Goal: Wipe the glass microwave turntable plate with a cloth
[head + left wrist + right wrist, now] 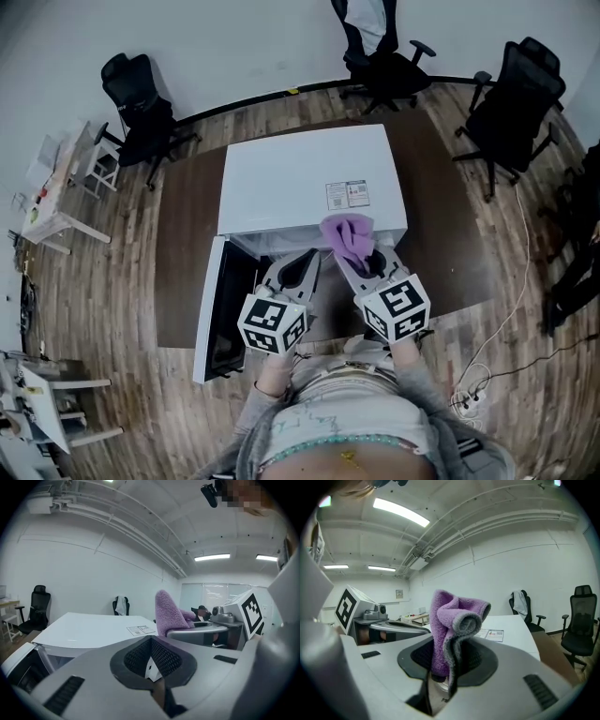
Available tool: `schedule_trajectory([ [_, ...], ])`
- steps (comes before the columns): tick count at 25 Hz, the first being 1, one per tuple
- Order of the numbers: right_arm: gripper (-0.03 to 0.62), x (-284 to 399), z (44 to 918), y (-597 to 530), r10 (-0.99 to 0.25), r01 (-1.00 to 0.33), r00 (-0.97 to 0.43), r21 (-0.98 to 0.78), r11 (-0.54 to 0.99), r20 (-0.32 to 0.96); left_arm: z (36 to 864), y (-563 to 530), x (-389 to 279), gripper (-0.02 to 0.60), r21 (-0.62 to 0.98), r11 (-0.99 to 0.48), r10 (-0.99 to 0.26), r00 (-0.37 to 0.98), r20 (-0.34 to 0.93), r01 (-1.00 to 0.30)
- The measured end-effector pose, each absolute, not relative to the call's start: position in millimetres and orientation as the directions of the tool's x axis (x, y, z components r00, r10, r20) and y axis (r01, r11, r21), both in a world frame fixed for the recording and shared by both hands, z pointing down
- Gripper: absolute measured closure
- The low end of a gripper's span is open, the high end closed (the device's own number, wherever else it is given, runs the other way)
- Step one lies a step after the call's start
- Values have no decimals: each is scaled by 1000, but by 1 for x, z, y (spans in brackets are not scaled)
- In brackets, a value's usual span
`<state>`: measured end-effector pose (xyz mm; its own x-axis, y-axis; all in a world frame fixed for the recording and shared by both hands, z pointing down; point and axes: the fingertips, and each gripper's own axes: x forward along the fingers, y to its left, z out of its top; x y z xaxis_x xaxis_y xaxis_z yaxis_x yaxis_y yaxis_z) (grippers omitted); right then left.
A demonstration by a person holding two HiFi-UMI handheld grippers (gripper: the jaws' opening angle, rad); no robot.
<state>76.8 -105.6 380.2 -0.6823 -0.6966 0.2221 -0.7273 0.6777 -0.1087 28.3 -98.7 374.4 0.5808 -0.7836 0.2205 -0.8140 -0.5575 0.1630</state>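
Held a purple cloth (440, 620), likely soft and floppy, bunched between the fingers of the right gripper (452, 660); pressed together the fingers of the left gripper (151, 660) just beside.

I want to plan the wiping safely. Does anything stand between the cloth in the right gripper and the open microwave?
Nothing visible does. The microwave has its door swung open to the left, and the right gripper, shut on the purple cloth, is at the open front. The glass plate itself is not in view.
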Motion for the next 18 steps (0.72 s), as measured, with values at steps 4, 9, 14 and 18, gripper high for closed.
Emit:
schedule_trajectory([
  [4,482,92,383,-116,-656,-684,-726,-107,722,207,378,-106,42,574,210,-506,-816,543,196,-836],
  [9,482,92,391,-136,-627,-655,-751,-112,747,208,393,-110,27,574,242,-430,-853,479,207,-870],
  [14,482,85,388,-150,-625,-658,-748,-122,743,222,399,-120,-10,574,249,-352,-879,410,243,-902],
  [18,482,76,391,-159,-651,-687,-722,-134,714,233,410,-132,-31,574,233,-359,-863,417,285,-904],
])
